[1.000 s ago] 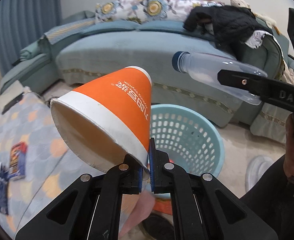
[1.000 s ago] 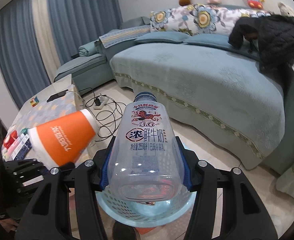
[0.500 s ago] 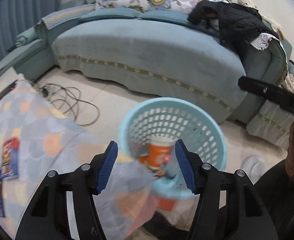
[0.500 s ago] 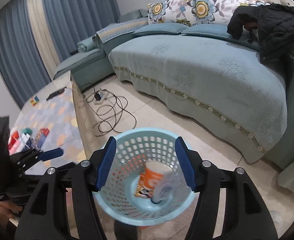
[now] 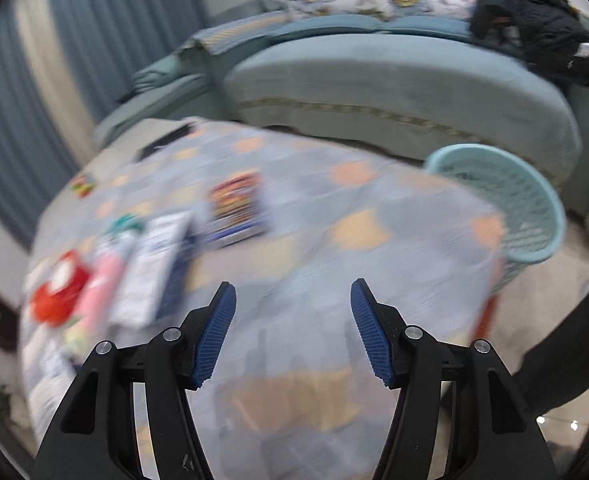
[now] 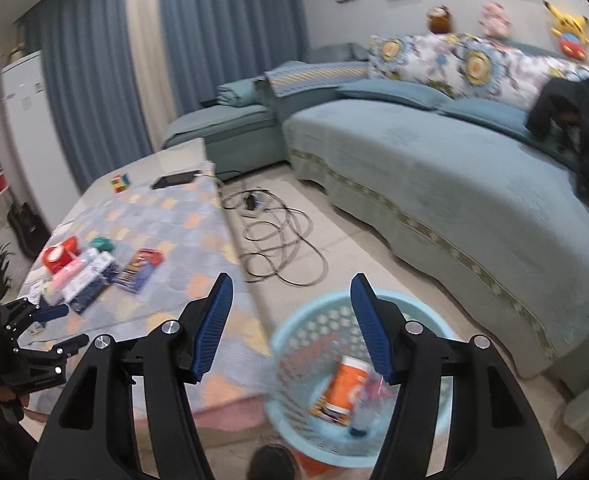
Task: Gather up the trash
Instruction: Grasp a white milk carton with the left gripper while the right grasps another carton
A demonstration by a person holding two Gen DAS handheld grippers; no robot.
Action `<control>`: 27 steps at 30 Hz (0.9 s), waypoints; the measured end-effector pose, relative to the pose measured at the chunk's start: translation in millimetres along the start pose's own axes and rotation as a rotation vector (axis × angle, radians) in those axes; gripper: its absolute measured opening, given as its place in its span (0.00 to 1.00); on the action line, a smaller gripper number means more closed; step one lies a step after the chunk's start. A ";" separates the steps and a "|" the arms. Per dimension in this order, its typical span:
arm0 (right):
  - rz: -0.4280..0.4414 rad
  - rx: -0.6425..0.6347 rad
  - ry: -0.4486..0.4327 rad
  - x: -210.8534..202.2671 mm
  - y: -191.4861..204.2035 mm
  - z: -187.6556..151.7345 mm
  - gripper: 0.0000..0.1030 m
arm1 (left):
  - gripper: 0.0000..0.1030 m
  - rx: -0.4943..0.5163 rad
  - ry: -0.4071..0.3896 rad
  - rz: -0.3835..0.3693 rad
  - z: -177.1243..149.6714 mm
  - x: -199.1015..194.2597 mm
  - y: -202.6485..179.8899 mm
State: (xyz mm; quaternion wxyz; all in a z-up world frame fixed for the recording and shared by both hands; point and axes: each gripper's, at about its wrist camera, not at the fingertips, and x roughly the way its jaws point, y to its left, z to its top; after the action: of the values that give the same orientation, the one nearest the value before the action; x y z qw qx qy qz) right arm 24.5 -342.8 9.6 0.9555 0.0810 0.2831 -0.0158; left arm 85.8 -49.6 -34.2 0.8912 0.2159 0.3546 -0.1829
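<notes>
A: Where does the trash stand right now?

B: Two pieces are already in the light blue basket (image 6: 410,436) on the floor, just off the corner of the bench (image 6: 198,248). An orange paper cup (image 6: 344,386) lies on its side in there, with a clear bottle (image 6: 368,408) beside it, blurred but recognisable by its dark cap.

A: And the tools?

B: The left hand-held gripper (image 5: 293,330) has just been opening; its blue pads are spread with nothing between them, and it hangs over the patterned cloth on the bench. The right hand-held gripper (image 6: 290,326) has likewise been opening, jaws apart and empty, above the basket's rim.

A: So which step is this?

B: I'd judge it as the turn back from a drop-off toward the next pickup. Both tools are free, and the left one faces the clutter.

A: What's left to collect?

B: A cluster near the far-left edge of the bench: a red roll (image 6: 56,258), a pink tube-like item (image 6: 68,276), white and dark-blue packets (image 6: 90,284), and a colourful flat pack (image 6: 142,270). Which of these count as trash I cannot tell.

A: What does the next move call for?

B: Probably reaching the left tool across to that cluster, lining the spread pads on either side of one piece, and closing. The flat packets lie flush on the cloth, so a low, angled approach seems wise.
</notes>
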 end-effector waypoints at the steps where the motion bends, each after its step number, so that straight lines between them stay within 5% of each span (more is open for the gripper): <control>1: 0.019 -0.010 -0.005 1.9 13.0 3.7 0.58 | 0.56 -0.023 -0.009 0.041 -7.1 -5.4 14.8; 8: 0.129 -0.079 -0.018 21.8 103.6 19.0 0.63 | 0.62 -0.298 -0.025 0.386 -50.0 -20.6 109.4; 11: 0.182 -0.126 -0.005 30.2 148.3 23.1 0.63 | 0.62 -0.387 0.024 0.460 -68.0 -12.7 141.2; 19: 0.256 -0.232 0.082 56.0 241.7 10.4 0.66 | 0.64 -0.597 0.099 0.413 -84.3 12.3 190.0; 27: 0.292 -0.104 0.233 106.1 281.8 -2.5 0.66 | 0.55 -0.771 0.148 0.255 -106.5 34.6 214.5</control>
State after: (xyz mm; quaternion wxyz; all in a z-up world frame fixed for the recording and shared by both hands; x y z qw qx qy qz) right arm 133.6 -62.8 -9.0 0.9113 0.0730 0.3776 0.1470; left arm 153.2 179.4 -73.9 0.8943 -0.0792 0.4308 0.0912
